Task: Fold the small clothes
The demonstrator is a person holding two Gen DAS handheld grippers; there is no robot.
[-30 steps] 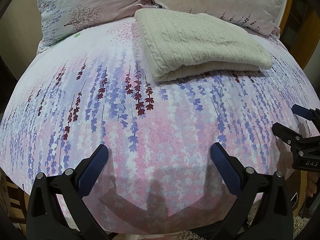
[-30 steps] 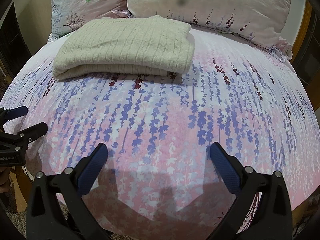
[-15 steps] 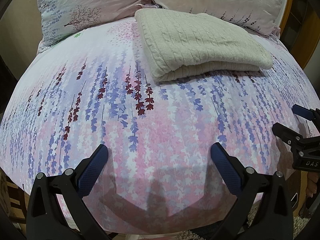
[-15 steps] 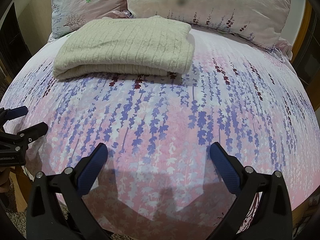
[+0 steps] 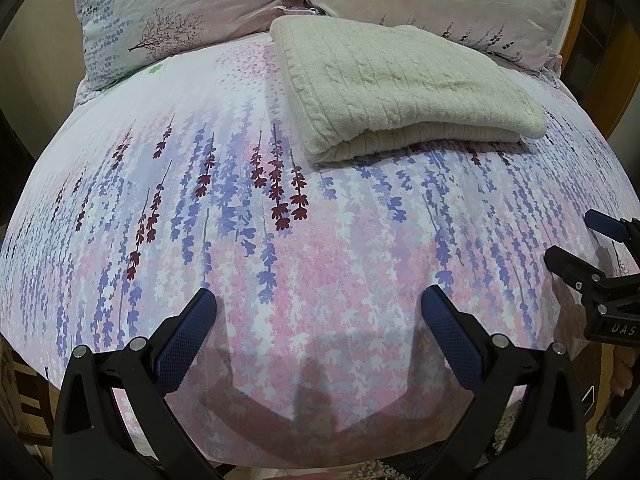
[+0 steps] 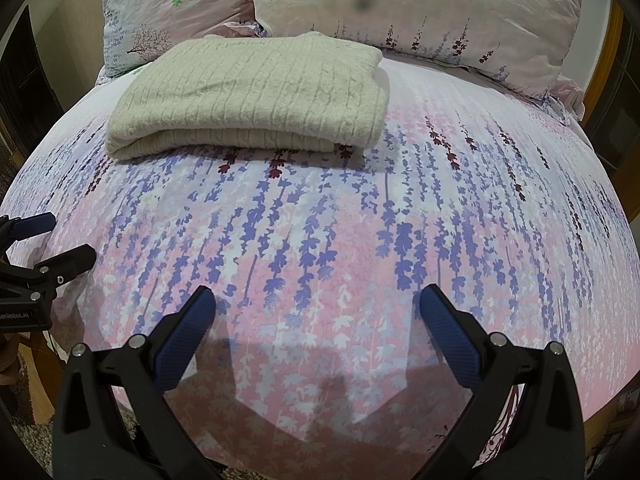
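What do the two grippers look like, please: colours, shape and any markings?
Both match: the left gripper and right gripper have black plastic arms with silver screws, each ending in dark blue textured pads. White lettering marks their bodies, only partly readable. No cables or sleeves visible.

Home bedroom: floral-sheeted bed point(image 5: 280, 264), two pillows point(image 6: 420, 12) at head

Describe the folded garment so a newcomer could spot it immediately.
Start at the bed with its floral cover, then look toward the two pillows at its head. Just before them lies the cream cable-knit sweater, folded: the only plain, ribbed item among printed fabric.
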